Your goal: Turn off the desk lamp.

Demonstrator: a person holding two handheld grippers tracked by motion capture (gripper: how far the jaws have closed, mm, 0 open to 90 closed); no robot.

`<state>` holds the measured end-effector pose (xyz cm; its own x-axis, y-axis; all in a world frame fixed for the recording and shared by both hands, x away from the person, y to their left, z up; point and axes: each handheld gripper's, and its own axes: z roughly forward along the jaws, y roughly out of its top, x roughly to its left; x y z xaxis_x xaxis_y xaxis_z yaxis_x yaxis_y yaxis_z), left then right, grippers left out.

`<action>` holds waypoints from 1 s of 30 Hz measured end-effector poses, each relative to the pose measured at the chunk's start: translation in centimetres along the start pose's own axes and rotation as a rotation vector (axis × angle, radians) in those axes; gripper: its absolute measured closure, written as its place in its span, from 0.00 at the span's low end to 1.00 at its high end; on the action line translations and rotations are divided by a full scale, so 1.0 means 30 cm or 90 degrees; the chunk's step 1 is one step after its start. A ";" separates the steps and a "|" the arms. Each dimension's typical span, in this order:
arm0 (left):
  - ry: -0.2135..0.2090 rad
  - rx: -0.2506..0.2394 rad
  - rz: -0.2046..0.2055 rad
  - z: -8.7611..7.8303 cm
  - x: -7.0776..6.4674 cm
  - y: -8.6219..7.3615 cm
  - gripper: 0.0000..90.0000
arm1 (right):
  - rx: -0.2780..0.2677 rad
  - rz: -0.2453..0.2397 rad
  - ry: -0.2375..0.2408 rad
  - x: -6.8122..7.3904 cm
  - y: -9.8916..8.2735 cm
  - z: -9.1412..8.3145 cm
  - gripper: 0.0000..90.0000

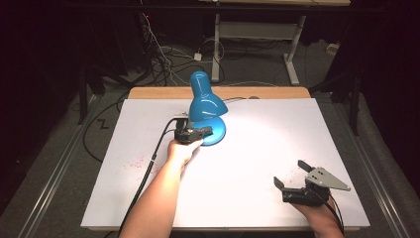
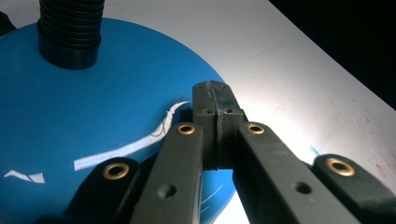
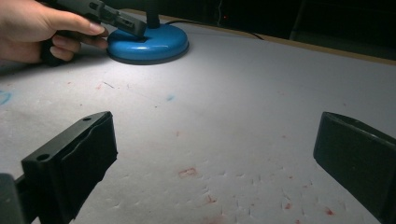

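Blue enamel covers the desk lamp (image 1: 205, 106), which stands near the far edge of the white table (image 1: 257, 148), slightly left of centre. Its round base (image 2: 70, 121) sits flat on the surface, a black ribbed neck (image 2: 70, 32) rises from it, and the shade (image 1: 204, 101) tilts down over the base. The lamp appears to be lit: a bright pool of light falls on the table beside the base.

Left gripper (image 1: 194, 134): positioned at the near rim of the base. In the left gripper view the jaws are pressed together with no gap, their tips resting on or just above the top of the base, close to a small dark part (image 2: 187, 112) that may be the switch. Nothing is held between them. The right gripper view shows the left hand (image 3: 42, 32) holding this gripper over the base rim.

Right gripper (image 1: 292, 178): resting low near the front right of the table, well apart from the lamp. Its jaws stand wide open and hold nothing.

Progress assessment: the work in hand appears to be operating the lamp at its base with the closed jaw tips. Contact at the base is made or nearly made. Whether the press is complete cannot be determined. Remaining, in all likelihood: lift the left gripper clear of the base.
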<state>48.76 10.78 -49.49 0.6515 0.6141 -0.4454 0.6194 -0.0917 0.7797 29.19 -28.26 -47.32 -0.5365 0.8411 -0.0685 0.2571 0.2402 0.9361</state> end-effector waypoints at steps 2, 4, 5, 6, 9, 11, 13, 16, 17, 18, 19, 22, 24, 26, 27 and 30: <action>0.001 0.000 -0.001 0.000 0.001 0.000 0.98 | -0.001 0.002 -0.001 0.001 0.001 -0.001 0.00; 0.002 -0.001 -0.004 0.000 0.002 0.000 0.98 | -0.002 0.004 -0.003 -0.001 0.001 -0.002 0.00; 0.001 -0.001 -0.005 0.000 0.002 0.000 0.98 | -0.002 0.004 -0.002 -0.002 0.001 -0.003 0.00; 0.002 -0.001 -0.006 0.000 0.002 0.000 0.98 | -0.002 0.004 -0.002 -0.002 0.001 -0.003 0.00; 0.015 -0.002 -0.027 -0.004 0.011 0.000 0.98 | -0.001 0.003 -0.002 -0.001 0.000 -0.003 0.00; 0.016 -0.002 -0.024 -0.004 0.009 0.001 0.98 | -0.001 0.003 -0.003 -0.001 0.000 -0.004 0.00; 0.016 -0.002 -0.025 -0.004 0.010 0.000 0.98 | -0.003 0.003 -0.002 -0.003 0.000 -0.006 0.00; 0.023 -0.002 -0.023 -0.006 0.007 0.001 0.98 | -0.003 0.010 -0.003 -0.007 -0.001 -0.008 0.00; 0.031 -0.002 -0.019 -0.009 0.004 0.001 0.98 | -0.003 0.010 -0.004 -0.008 -0.001 -0.008 0.00; 0.040 -0.001 -0.015 -0.012 0.000 0.002 0.98 | -0.003 0.011 -0.004 -0.010 -0.002 -0.008 0.00; 0.048 0.004 -0.006 -0.017 -0.004 0.003 0.98 | -0.003 0.012 -0.005 -0.011 -0.003 -0.007 0.00; 0.063 0.013 0.007 -0.043 -0.008 0.009 0.98 | -0.002 0.010 -0.005 -0.014 -0.005 -0.004 0.00; 0.067 0.005 0.005 -0.070 -0.007 0.011 0.98 | 0.000 0.011 -0.006 -0.015 -0.005 -0.002 0.00; 0.077 0.003 0.013 -0.097 -0.007 0.010 0.98 | 0.000 0.011 -0.007 -0.015 -0.004 -0.002 0.00; 0.078 0.003 0.012 -0.110 -0.007 0.008 0.98 | -0.001 0.011 -0.008 -0.016 -0.004 -0.002 0.00; 0.092 -0.006 0.026 -0.150 -0.013 -0.004 0.98 | -0.001 0.010 -0.010 -0.016 -0.002 -0.005 0.00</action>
<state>46.46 14.06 -47.43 0.6064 0.7161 -0.3457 0.5884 -0.1117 0.8008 29.29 -28.75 -47.29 -0.5193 0.8525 -0.0595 0.2634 0.2259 0.9378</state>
